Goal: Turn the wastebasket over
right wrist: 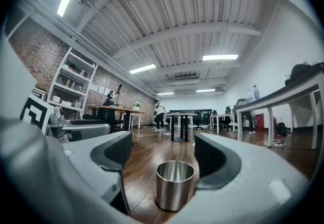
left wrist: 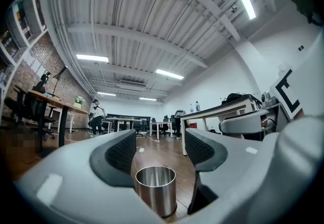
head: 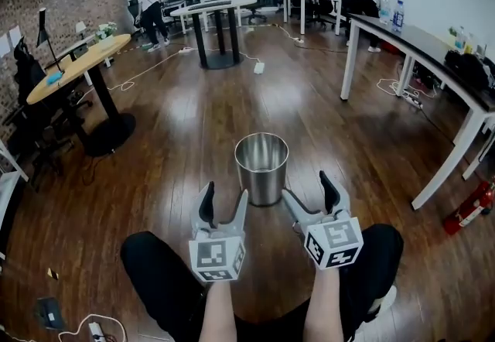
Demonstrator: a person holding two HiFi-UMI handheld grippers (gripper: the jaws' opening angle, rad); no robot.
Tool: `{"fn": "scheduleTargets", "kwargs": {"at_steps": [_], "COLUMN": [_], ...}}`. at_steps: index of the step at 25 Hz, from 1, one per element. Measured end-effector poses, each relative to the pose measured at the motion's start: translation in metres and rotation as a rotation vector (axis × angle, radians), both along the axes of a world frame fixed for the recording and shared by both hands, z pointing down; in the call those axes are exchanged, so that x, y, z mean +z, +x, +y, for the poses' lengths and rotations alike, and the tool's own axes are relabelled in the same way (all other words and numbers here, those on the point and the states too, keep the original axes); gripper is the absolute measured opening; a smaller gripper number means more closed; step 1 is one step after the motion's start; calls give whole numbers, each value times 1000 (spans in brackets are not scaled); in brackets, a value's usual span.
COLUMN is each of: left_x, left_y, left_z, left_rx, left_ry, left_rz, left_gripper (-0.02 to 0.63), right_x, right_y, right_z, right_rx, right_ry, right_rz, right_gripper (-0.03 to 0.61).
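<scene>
- Wastebasket (head: 261, 170), a shiny round steel can, is what I face. It stands upright with its mouth up on the dark wooden plank floor (head: 193, 124), just beyond my jaw tips and midway between my two grippers.
- Nearest to me are my knees in black trousers (head: 155, 275), one to each side, with my bare forearms reaching forward between them.
- My left gripper (head: 224, 195), grey with black pads and a cube of square markers at its back, has its jaws released and apart. Nothing sits between the pads. The can shows through the gap, ahead of them.
- My right gripper (head: 307, 187), of the same build, is likewise released with its jaws spread and grasping nothing. Its inner finger lies just beside the can's base, and I cannot tell whether it touches.
- Low at the right edge stands a red fire extinguisher (head: 472, 209).
- Farther out, a long dark-topped table on white legs (head: 418, 46) runs along the right, with a clear water bottle (head: 398, 14) on it.
- On the left is a round wooden-topped table on a black pedestal (head: 77, 66).
- Beyond, a white power strip (head: 259, 67) lies on the floor near a pale round table on black legs (head: 213, 11).
- Farthest back, a person in a white top (head: 147, 11) stands by the red brick wall (head: 62, 0).
</scene>
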State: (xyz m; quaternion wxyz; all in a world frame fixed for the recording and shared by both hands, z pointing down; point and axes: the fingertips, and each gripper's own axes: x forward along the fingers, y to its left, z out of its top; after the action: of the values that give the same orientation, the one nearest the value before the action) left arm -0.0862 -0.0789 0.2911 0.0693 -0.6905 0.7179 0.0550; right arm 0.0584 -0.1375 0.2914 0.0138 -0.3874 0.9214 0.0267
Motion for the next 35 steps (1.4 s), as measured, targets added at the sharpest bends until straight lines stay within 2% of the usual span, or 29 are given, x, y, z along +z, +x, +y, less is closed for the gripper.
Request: {"fn": "scheduleTargets", "kwargs": {"at_steps": [4, 7, 13, 20, 28, 35], "left_x": [-11, -8, 31, 56, 59, 59], "left_y": [-20, -43, -83, -82, -82, -110], "left_z": [-12, -17, -49, -109, -166, -206], "left_rx": [8, -1, -22, 33, 114, 161], "left_ry": [9, 18, -42, -87, -121, -118], "left_rz": [-42, -12, 55, 51, 31, 26], "left_gripper": [318, 318, 321, 321, 321, 321], "right_x": [-9, -13, 11, 57, 67, 69], "right_y": [-11, -35, -75, -81, -72, -114], "right_z": [-17, -21, -46, -93, -134, -158], "right_rx": [30, 16, -2, 16, 104, 103], "right_ry": [-6, 6, -8, -79, -114, -94], "right_rz": [-58, -59, 5, 70, 53, 102], "right_gripper": [376, 376, 376, 374, 374, 374]}}
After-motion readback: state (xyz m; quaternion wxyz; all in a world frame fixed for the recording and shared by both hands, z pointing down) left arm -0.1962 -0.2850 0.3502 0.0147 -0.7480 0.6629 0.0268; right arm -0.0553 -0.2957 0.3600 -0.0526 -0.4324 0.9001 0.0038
